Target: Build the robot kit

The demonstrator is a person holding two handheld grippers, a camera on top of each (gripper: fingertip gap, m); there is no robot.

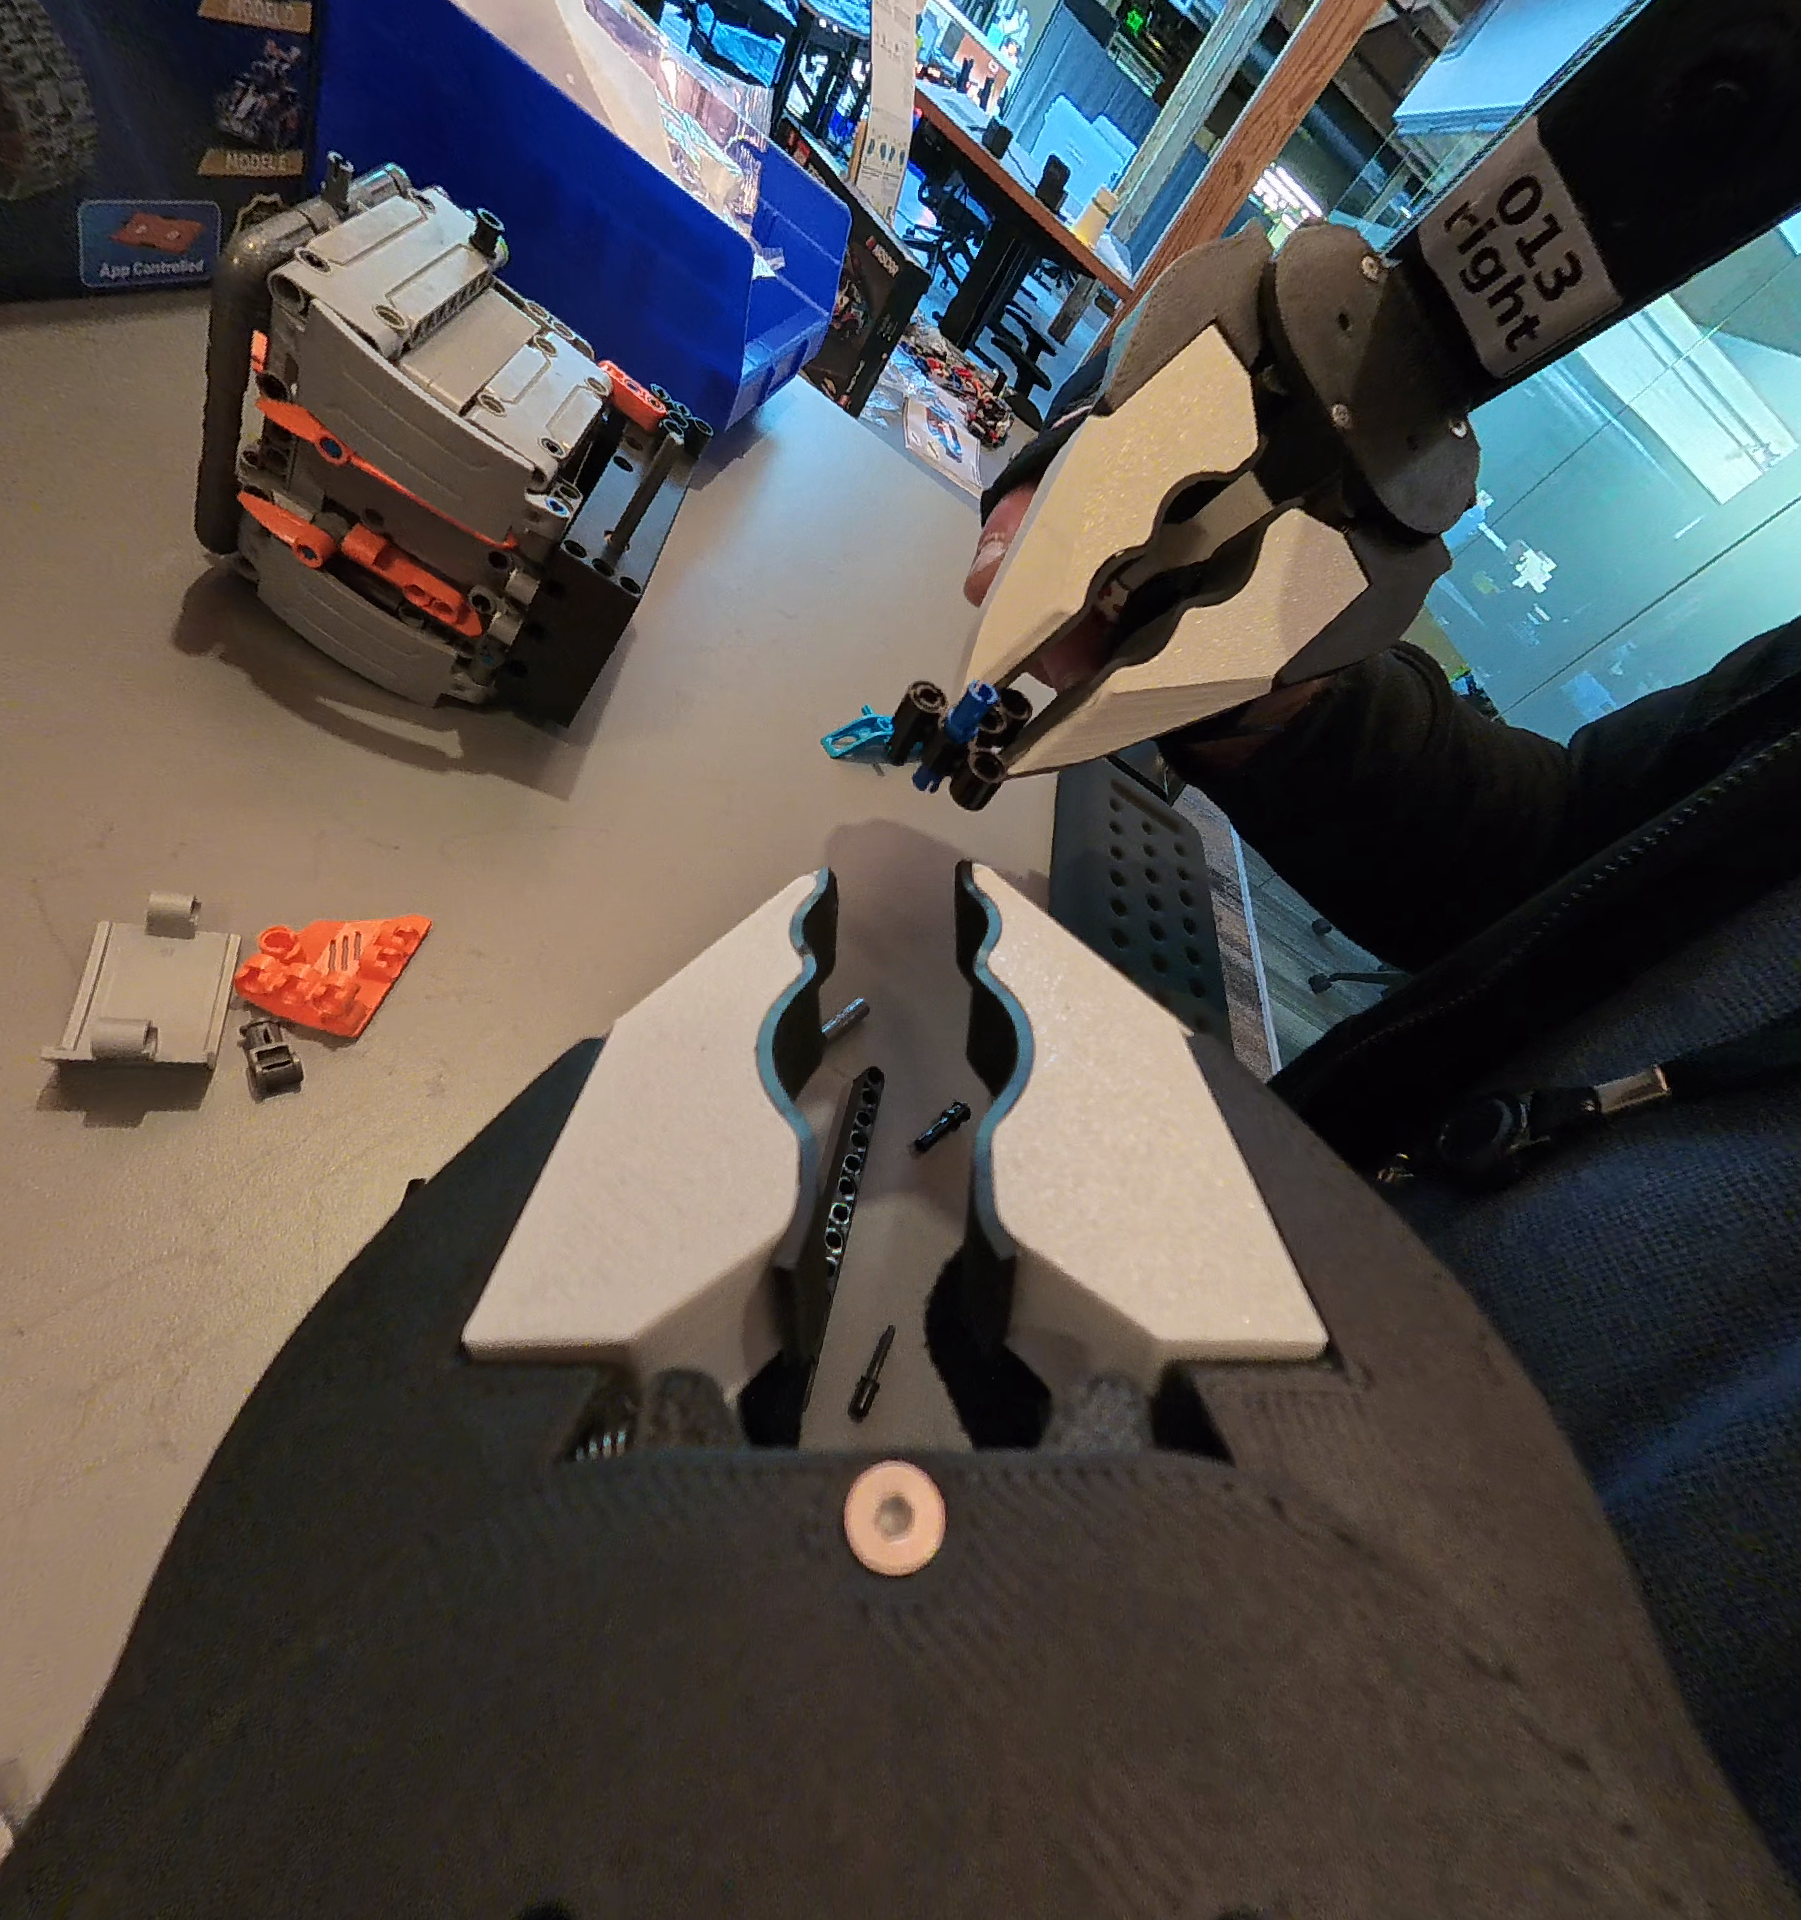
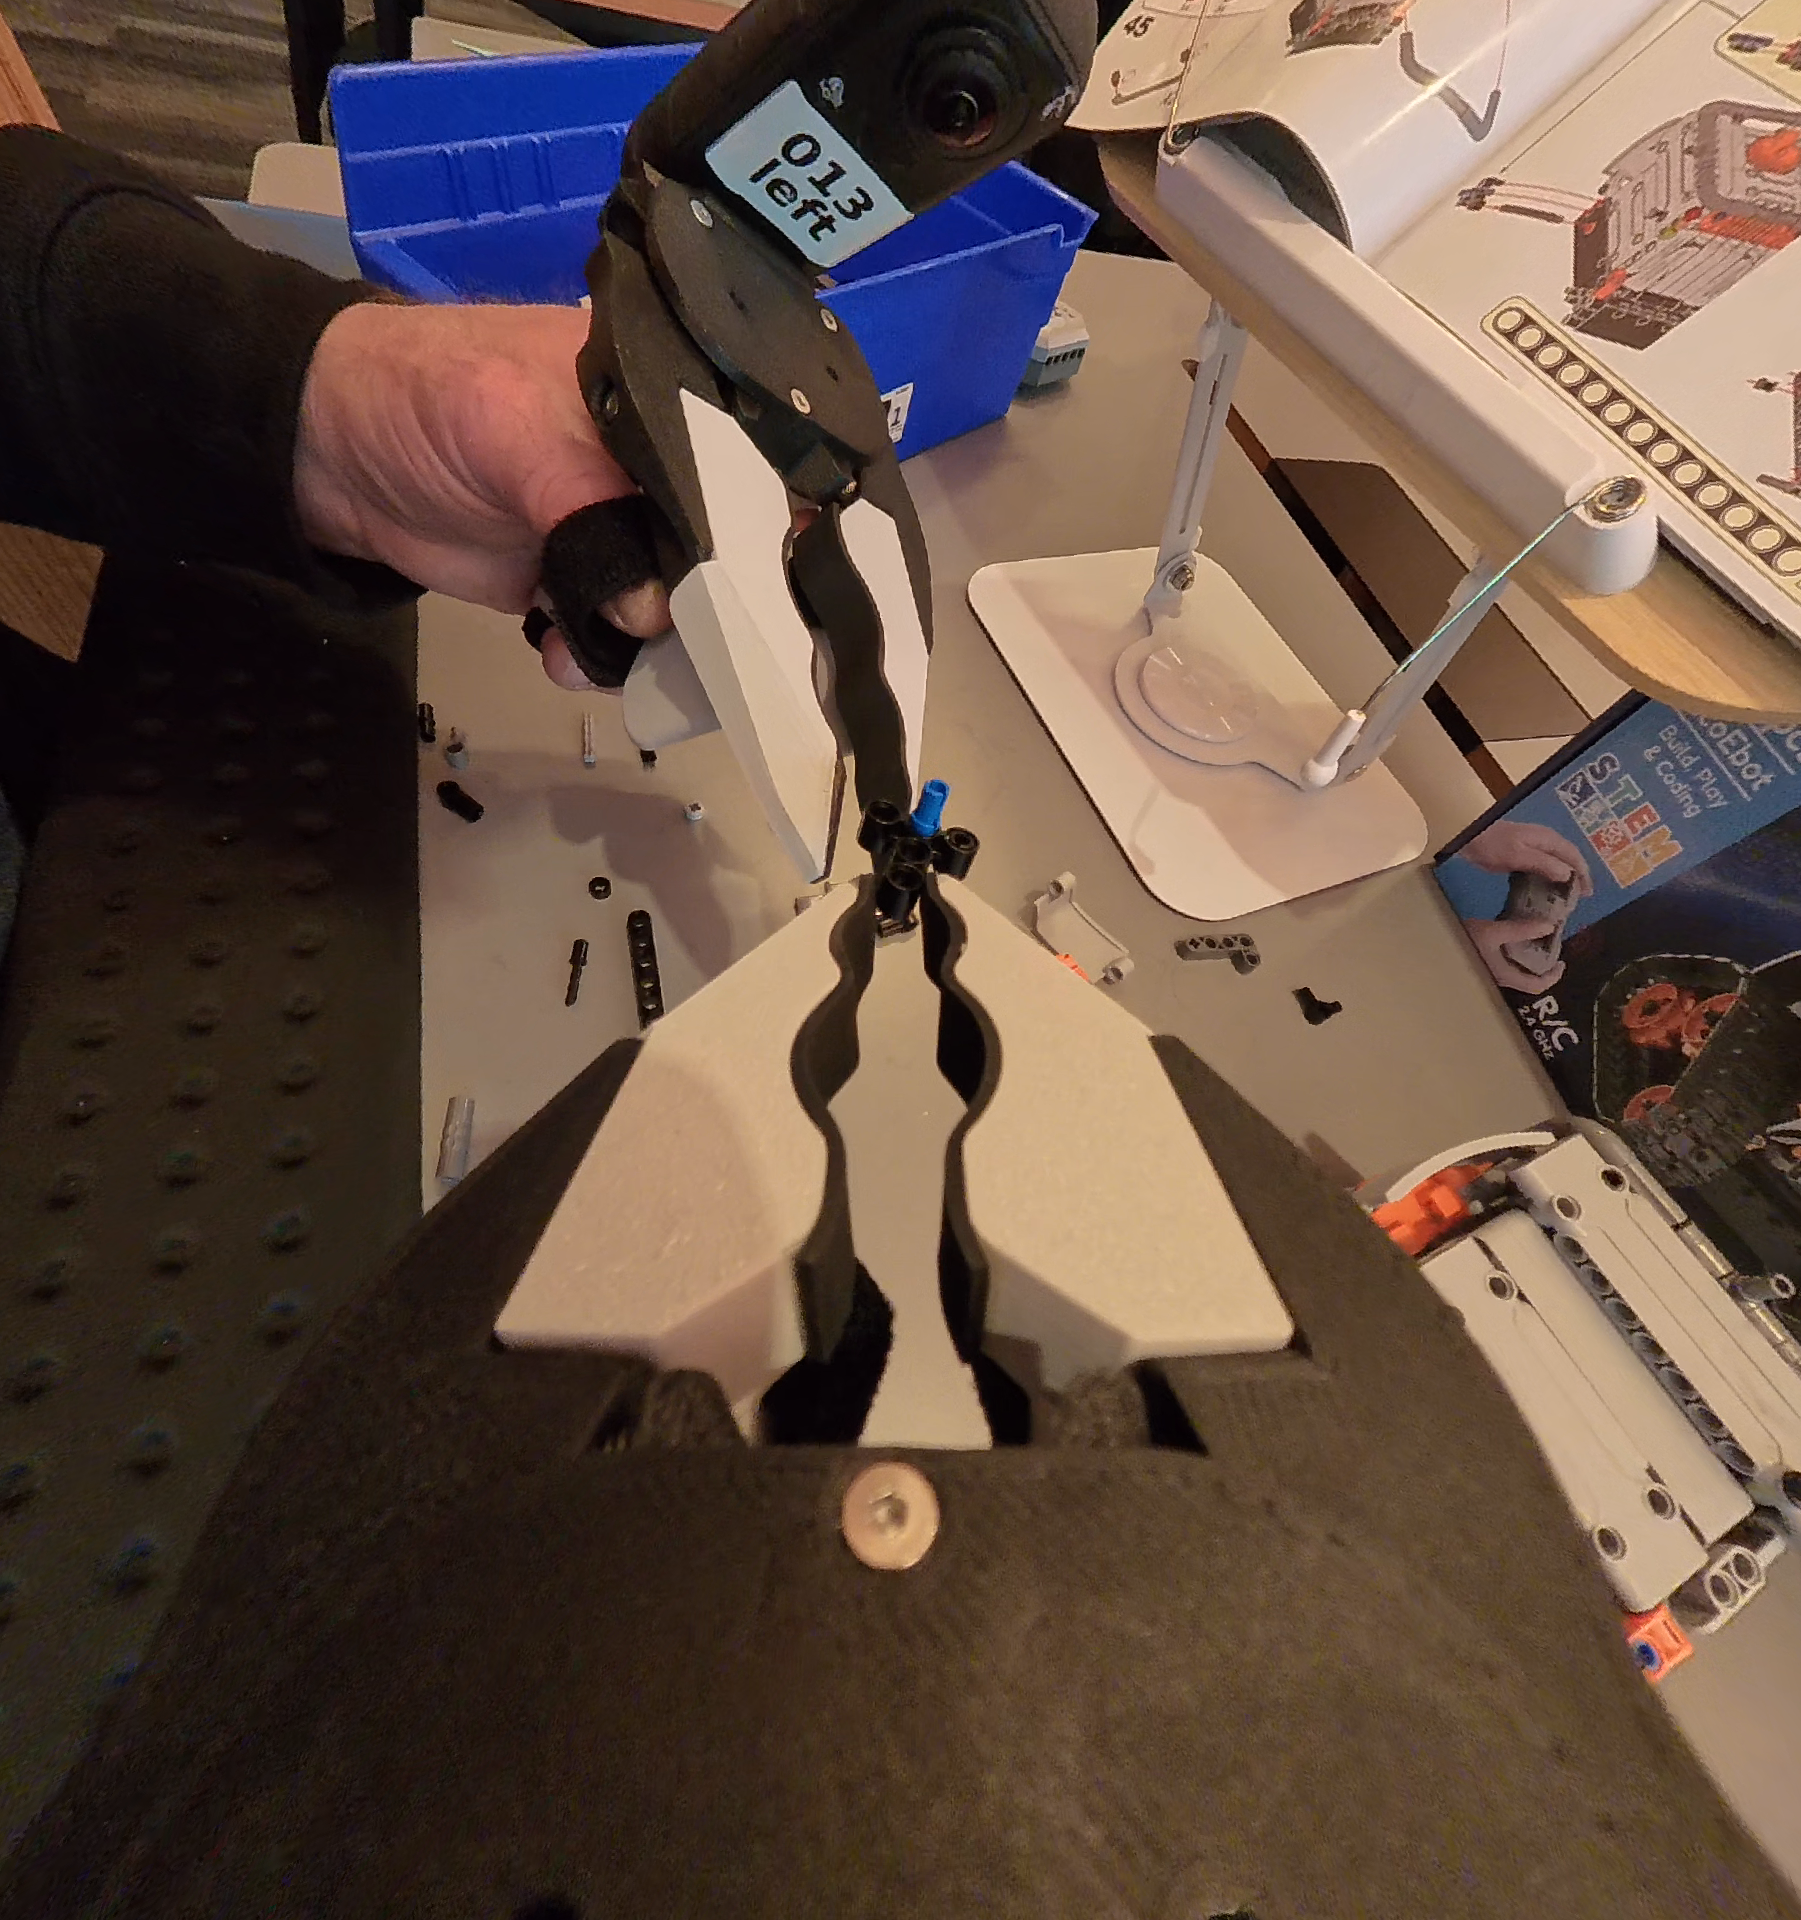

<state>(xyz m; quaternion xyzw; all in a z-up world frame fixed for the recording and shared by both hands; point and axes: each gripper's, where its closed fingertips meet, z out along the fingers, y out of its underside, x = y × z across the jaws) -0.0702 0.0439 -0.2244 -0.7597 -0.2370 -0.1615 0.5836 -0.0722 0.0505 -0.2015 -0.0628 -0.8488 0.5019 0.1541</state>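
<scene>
My right gripper (image 2: 894,896) pinched a small black connector cluster with a blue pin (image 2: 911,847), held above the grey table (image 1: 667,727). My left gripper (image 1: 894,883) stood spread and empty just beside it. The grey-and-orange brick-built model (image 1: 418,436) sat well apart; a black holed beam (image 1: 849,1164) and black pins (image 1: 943,1125) lay loose.

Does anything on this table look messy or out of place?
Yes. The grey and orange brick model lies tipped on its side, and loose parts are scattered over the table: an orange panel, a black beam. The right tongs pinch a small black connector cluster.
</scene>
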